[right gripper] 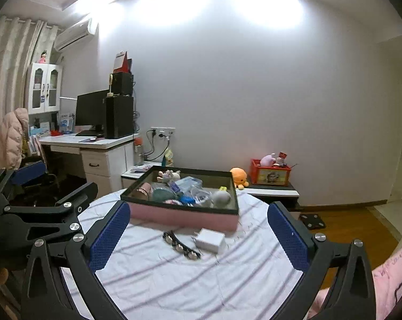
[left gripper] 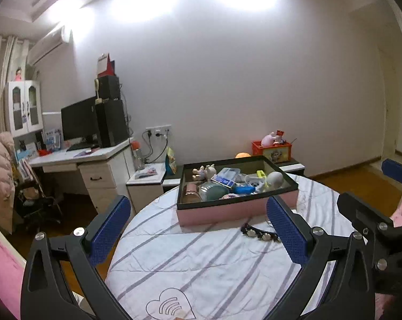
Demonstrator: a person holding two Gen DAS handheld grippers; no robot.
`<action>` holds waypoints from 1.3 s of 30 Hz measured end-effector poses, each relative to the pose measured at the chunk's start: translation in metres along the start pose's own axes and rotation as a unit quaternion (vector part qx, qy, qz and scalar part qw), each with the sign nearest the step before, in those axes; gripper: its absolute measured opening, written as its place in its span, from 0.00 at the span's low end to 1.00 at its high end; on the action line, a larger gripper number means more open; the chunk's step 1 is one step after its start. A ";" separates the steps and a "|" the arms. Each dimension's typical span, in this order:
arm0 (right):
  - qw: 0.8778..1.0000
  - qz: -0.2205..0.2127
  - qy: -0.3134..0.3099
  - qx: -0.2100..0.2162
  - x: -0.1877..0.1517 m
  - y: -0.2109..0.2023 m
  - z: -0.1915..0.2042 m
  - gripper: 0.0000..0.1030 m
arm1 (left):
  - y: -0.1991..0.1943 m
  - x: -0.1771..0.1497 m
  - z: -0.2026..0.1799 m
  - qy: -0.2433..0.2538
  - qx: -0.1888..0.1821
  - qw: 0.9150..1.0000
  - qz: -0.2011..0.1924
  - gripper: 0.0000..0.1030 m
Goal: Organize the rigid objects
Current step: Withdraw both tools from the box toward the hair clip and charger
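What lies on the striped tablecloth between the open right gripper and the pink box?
In the right wrist view, a black hair clip with pearl-like studs and a white charger block lie before the pink box; the right gripper holds nothing.

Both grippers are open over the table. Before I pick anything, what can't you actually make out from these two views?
- White adapter: hidden in the left wrist view behind that gripper's right finger.
- Black studded strip: its right end is covered there by the same finger.
- Pink box contents: piled, overlapping, too small to name.
- Table: near edge cut off by both frames.
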State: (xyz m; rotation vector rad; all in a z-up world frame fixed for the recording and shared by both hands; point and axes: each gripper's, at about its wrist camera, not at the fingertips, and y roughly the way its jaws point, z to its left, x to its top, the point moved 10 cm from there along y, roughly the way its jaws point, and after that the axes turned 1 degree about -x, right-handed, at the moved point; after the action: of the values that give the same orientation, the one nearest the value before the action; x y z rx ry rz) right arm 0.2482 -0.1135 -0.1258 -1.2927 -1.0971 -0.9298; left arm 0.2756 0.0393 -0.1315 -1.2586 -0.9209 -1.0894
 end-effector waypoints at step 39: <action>0.958 0.285 0.021 -0.004 -0.120 0.204 -0.029 1.00 | 0.140 -0.104 -0.015 -0.044 -0.038 0.976 0.212 1.00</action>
State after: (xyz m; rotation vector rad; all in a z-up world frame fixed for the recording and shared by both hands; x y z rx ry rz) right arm 0.4169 -0.1339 -0.2928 -1.4784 -0.6246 -0.5221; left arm 0.3833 0.0344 -0.2688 -1.4947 -0.6384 -0.7411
